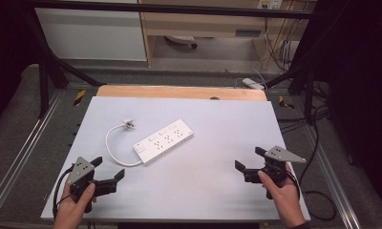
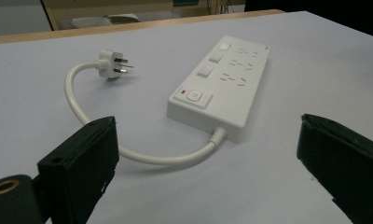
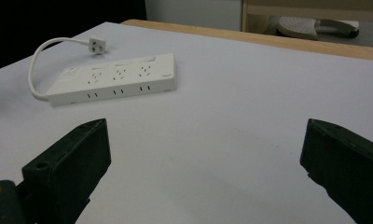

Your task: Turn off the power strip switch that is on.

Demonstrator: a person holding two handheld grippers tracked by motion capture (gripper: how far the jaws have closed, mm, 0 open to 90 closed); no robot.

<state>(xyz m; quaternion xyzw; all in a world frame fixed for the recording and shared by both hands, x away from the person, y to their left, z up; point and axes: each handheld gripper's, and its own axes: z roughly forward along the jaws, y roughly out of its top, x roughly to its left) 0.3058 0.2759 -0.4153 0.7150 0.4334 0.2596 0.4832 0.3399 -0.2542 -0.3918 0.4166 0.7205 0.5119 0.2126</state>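
White counter holds a white power strip left of the frame's middle, its cord curling to a plug. The left hand-held gripper and right hand-held gripper wait wide open, holding nothing. Reach slowly, then pinch the small plug squarely.

Both my hands low at my near edge, well apart. Left hand grips the left gripper, jaws wide apart, angled up and right. Right hand grips the right gripper, jaws gaping too (pointing left), nothing between either pair.
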